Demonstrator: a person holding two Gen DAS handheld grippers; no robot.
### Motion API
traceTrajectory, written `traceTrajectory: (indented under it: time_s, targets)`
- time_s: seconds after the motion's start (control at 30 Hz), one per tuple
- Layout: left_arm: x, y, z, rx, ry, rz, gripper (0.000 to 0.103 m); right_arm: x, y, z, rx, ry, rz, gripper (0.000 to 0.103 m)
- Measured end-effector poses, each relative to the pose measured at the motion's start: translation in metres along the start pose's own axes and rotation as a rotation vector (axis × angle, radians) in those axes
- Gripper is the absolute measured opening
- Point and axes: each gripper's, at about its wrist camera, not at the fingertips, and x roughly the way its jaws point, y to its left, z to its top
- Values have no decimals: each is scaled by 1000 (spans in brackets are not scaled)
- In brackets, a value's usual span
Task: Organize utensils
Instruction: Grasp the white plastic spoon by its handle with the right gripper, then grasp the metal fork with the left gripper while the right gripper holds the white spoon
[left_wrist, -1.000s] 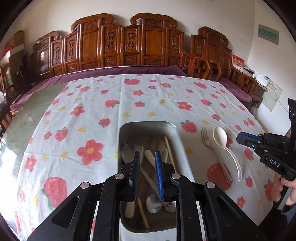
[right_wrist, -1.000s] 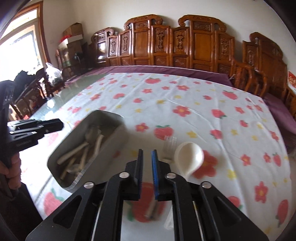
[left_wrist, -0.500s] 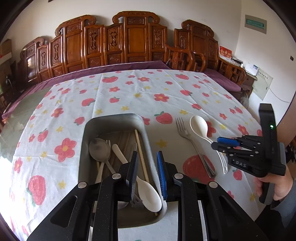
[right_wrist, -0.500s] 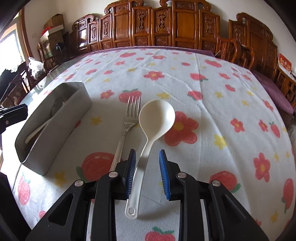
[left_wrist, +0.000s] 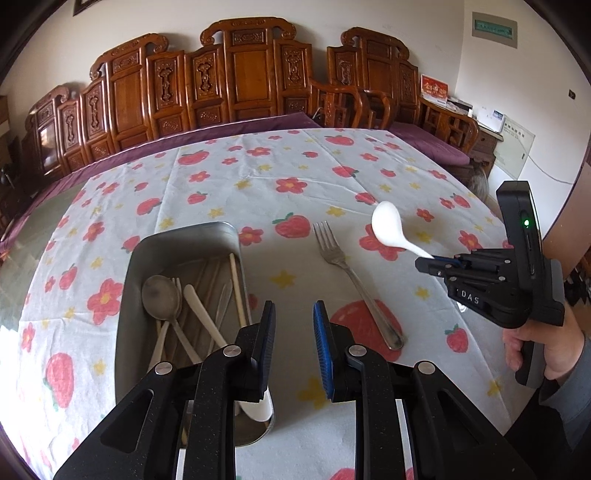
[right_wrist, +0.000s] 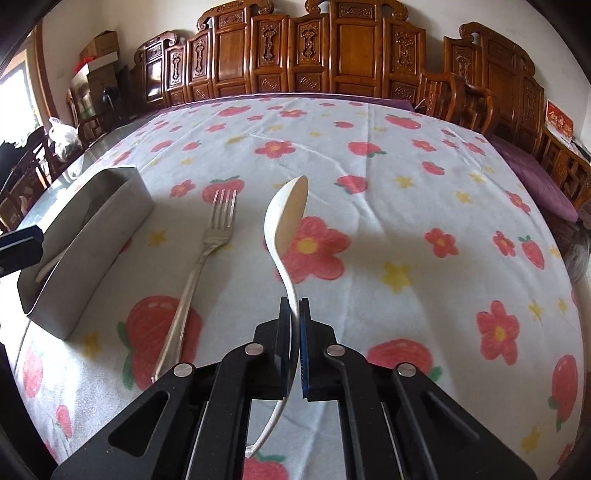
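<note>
While the right tongs (right_wrist: 294, 306) clench the white spoon (right_wrist: 286, 210) (raised off the tabletop (right_wrist: 369, 184)), the left tongs (left_wrist: 294, 321) gape empty beside the tray (left_wrist: 184, 243).

The spoon (right_wrist: 286, 218) looks like smooth white plastic with a soft shine, and the fork (right_wrist: 207, 251) beside it is polished metal. The tray (left_wrist: 184, 243) at the lower left is dull brushed metal, and the tablecloth (right_wrist: 388, 177) is matt printed cloth with light creases. The chairs (left_wrist: 255, 74) along the top are dark carved wood with glossy varnish.
</note>
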Motion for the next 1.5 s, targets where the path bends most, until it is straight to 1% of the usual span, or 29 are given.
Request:
traceTrajectory:
  time_s: [0.07, 0.17, 0.3, 0.7, 0.9, 1.2, 1.33, 1.37, 1.43, 1.5]
  targets:
    - [7, -6, 3, -8, 9, 1, 20, -2, -7, 1, 4, -11, -12, 5]
    - [17, -15, 8, -25, 22, -27, 20, -3, -15, 2, 7, -15, -28, 5]
    - [36, -30, 17, -11, 48, -45, 20, 0, -24, 2, 11, -10, -33, 5]
    - [94, -49, 34, -10, 131, -46, 20, 3, -42, 6, 63, -15, 37, 5]
    - [113, -55, 38, -17, 168, -39, 20, 1, -47, 7, 90, -20, 62, 5]
    - [131, -61, 34, -25, 219, 11, 20, -2, -46, 8, 96, -27, 78, 6]
    - [130, -63, 33, -11, 217, 26, 20, -4, -46, 8, 100, -33, 82, 6]
    - [131, -63, 33, -8, 218, 28, 19, -4, -47, 8, 100, -33, 81, 6]
    - [130, -64, 33, -2, 225, 34, 13, -5, -47, 8, 98, -35, 77, 6]
    - [128, -65, 33, 3, 238, 42, 10, -5, -48, 7, 99, -33, 63, 6]
